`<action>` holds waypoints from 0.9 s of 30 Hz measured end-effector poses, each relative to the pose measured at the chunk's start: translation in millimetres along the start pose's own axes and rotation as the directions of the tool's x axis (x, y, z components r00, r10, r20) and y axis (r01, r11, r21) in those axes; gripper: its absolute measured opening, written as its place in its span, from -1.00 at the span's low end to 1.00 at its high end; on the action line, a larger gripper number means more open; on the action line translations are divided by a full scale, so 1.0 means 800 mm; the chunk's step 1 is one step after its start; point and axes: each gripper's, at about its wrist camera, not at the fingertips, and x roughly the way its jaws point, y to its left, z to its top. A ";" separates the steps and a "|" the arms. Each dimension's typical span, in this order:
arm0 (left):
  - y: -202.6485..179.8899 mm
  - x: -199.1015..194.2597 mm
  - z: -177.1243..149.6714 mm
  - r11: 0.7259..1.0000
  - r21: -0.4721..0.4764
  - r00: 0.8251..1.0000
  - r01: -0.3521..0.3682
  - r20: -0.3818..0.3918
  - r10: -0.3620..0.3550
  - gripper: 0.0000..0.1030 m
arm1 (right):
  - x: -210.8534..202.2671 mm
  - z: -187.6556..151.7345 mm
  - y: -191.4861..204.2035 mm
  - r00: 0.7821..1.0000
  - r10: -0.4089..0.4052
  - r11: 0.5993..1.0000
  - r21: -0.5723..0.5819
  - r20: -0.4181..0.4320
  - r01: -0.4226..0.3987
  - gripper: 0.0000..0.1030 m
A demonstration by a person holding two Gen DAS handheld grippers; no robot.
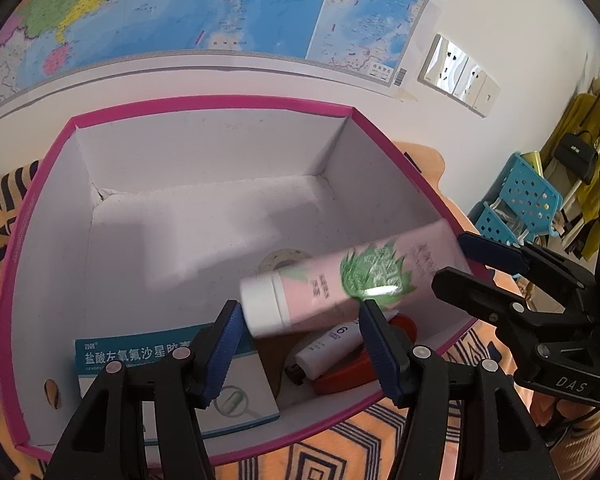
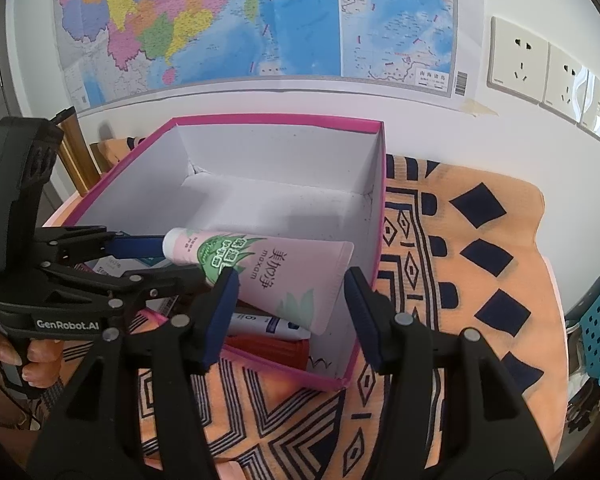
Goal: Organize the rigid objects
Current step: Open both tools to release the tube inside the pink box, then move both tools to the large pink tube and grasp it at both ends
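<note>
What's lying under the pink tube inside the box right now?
Under the pink tube in the pink-rimmed box: a small white tube lying on a red object, with a medicine carton beside them. The tube hides part of both, so anything further beneath it cannot be seen.

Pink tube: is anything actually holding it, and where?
Unclear. The pink tube lies between both: left gripper at its cap end, right gripper at its flat end; no firm pinch shows.
</note>
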 end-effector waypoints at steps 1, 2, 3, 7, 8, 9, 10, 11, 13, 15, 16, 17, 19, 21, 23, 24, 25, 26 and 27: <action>0.000 -0.002 -0.001 1.000 0.003 1.000 -0.002 0.006 0.002 0.23 | -0.001 -0.001 0.000 1.000 0.002 1.000 0.003 0.002 -0.002 0.11; -0.001 -0.006 -0.003 1.000 0.004 1.000 -0.005 0.014 0.004 0.25 | -0.002 -0.002 0.000 1.000 0.006 1.000 0.006 0.004 -0.006 0.12; -0.002 -0.008 -0.004 1.000 0.010 1.000 -0.003 0.021 0.003 0.25 | -0.004 -0.004 -0.001 1.000 0.011 1.000 0.009 0.006 -0.011 0.13; -0.014 -0.035 -0.017 0.998 0.055 0.997 -0.019 0.078 0.015 0.26 | -0.015 -0.011 0.000 0.999 0.034 0.999 0.018 0.013 -0.034 0.16; -0.016 -0.043 -0.021 0.998 0.062 0.996 -0.020 0.093 0.014 0.26 | -0.020 -0.012 0.002 0.999 0.043 0.999 0.019 0.017 -0.043 0.17; -0.019 -0.054 -0.026 0.997 0.070 0.994 -0.017 0.112 0.009 0.27 | -0.025 -0.013 0.002 0.998 0.052 0.998 0.020 0.022 -0.052 0.17; -0.021 -0.062 -0.031 0.997 0.075 0.992 -0.017 0.125 0.008 0.27 | -0.030 -0.016 0.002 0.998 0.065 0.998 0.024 0.027 -0.066 0.17; -0.024 -0.071 -0.035 0.996 0.086 0.990 -0.017 0.138 0.005 0.28 | -0.036 -0.018 0.003 0.996 0.087 0.996 0.029 0.034 -0.088 0.17; -0.030 -0.093 -0.049 0.993 0.115 0.986 0.004 0.165 -0.023 0.38 | -0.050 -0.024 0.004 0.990 0.136 0.990 0.035 0.048 -0.138 0.18; -0.036 -0.108 -0.065 0.991 0.135 0.985 0.021 0.166 -0.044 0.41 | -0.065 -0.035 0.005 0.982 0.178 0.983 0.034 0.060 -0.180 0.27; -0.037 -0.112 -0.074 0.990 0.140 0.986 0.025 0.161 -0.048 0.41 | -0.073 -0.043 0.006 0.976 0.207 0.977 0.037 0.061 -0.209 0.30; -0.039 -0.116 -0.087 0.988 0.147 0.988 0.036 0.144 -0.057 0.42 | -0.076 -0.048 0.007 0.973 0.222 0.974 0.039 0.059 -0.224 0.32; -0.039 -0.118 -0.105 0.987 0.150 0.991 0.055 0.109 -0.072 0.42 | -0.084 -0.065 0.009 0.965 0.258 0.965 0.041 0.043 -0.260 0.33; -0.038 -0.116 -0.129 0.984 0.163 0.995 0.076 0.046 -0.085 0.42 | -0.086 -0.086 0.012 0.964 0.268 0.963 0.043 0.006 -0.268 0.33; -0.037 -0.110 -0.151 0.982 0.167 0.996 0.088 -0.012 -0.088 0.42 | -0.081 -0.109 0.013 0.963 0.266 0.963 0.057 -0.041 -0.264 0.33; -0.036 -0.105 -0.163 0.983 0.159 0.995 0.097 -0.047 -0.091 0.42 | -0.078 -0.118 0.012 0.962 0.266 0.963 0.064 -0.059 -0.262 0.33; -0.035 -0.102 -0.172 0.984 0.148 0.993 0.100 -0.070 -0.090 0.42 | -0.075 -0.127 0.011 0.962 0.263 0.963 0.075 -0.076 -0.257 0.33; -0.033 -0.100 -0.182 0.986 0.134 0.992 0.099 -0.093 -0.087 0.42 | -0.070 -0.140 0.009 0.959 0.264 0.962 0.095 -0.103 -0.255 0.33; -0.032 -0.098 -0.191 0.988 0.120 0.990 0.099 -0.114 -0.085 0.42 | -0.067 -0.148 0.007 0.957 0.265 0.961 0.107 -0.116 -0.253 0.33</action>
